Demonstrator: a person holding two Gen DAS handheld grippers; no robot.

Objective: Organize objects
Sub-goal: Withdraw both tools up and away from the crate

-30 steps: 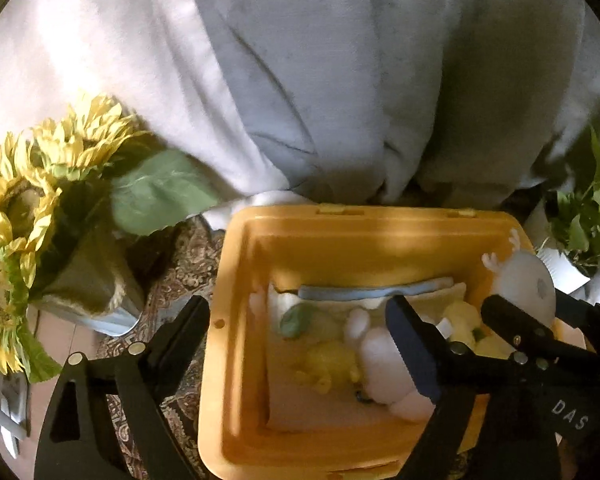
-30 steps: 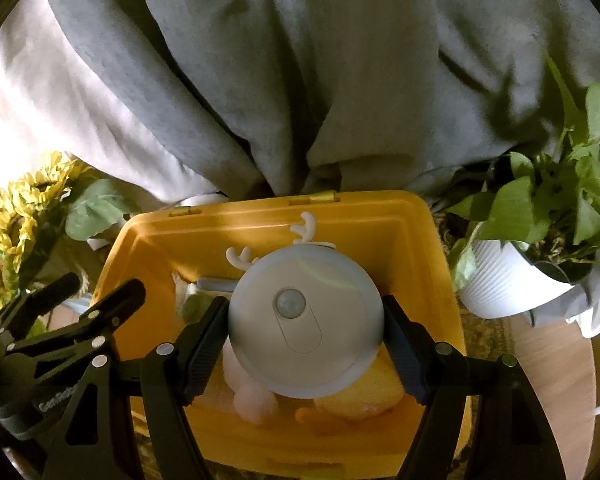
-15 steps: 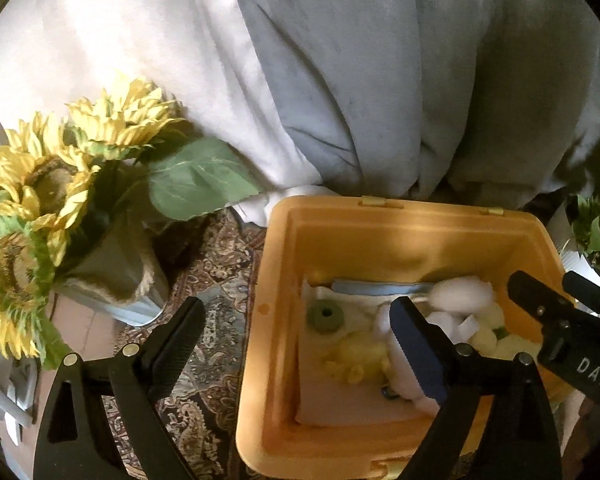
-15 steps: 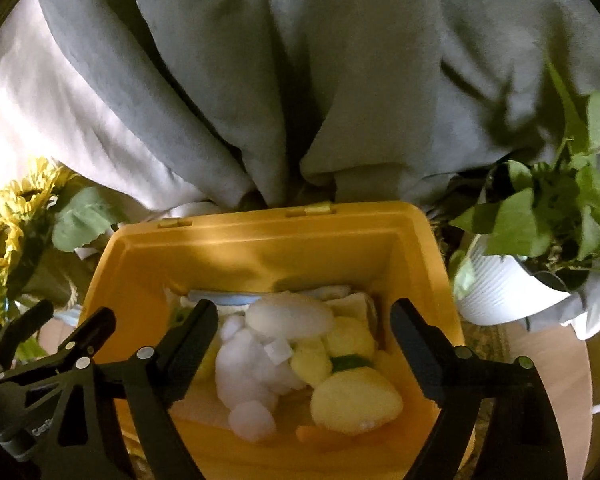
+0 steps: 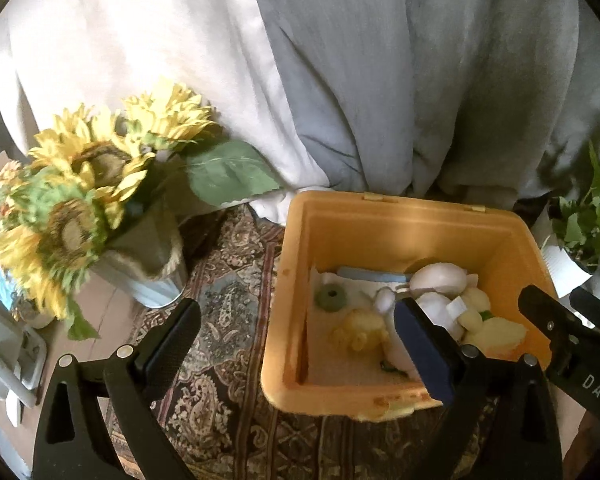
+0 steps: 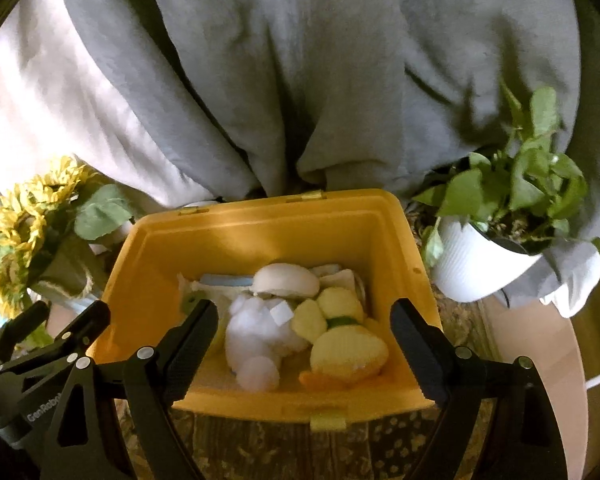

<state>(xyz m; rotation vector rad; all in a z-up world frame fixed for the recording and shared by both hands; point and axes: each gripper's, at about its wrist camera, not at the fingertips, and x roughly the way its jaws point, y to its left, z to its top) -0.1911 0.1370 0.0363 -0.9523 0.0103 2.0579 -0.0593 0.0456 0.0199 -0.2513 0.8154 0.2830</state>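
A yellow bin point(image 6: 284, 220) point(image 5: 380, 216) stands open on a patterned rug. Inside lie a round white lamp with antlers point(image 6: 286, 278) point(image 5: 440, 276), a white plush point(image 6: 256, 332), a yellow plush duck point(image 6: 348, 350), a green ring point(image 5: 332, 298) and a small yellow toy point(image 5: 358, 330). My right gripper point(image 6: 304, 340) is open and empty above the bin's near side. My left gripper point(image 5: 296, 344) is open and empty, over the bin's left wall. The right gripper's fingers point(image 5: 548, 320) show at the right of the left wrist view.
A vase of sunflowers point(image 5: 84, 208) point(image 6: 24, 236) stands left of the bin. A white pot with a green plant point(image 6: 500, 240) point(image 5: 580, 236) stands right of it. Grey and white cloth point(image 6: 300, 60) hangs behind. The rug point(image 5: 228, 300) lies on a wooden surface point(image 6: 540, 344).
The right gripper opened and let the round white lamp go into the bin, then drew back. The left gripper moved left and back, away from the bin.
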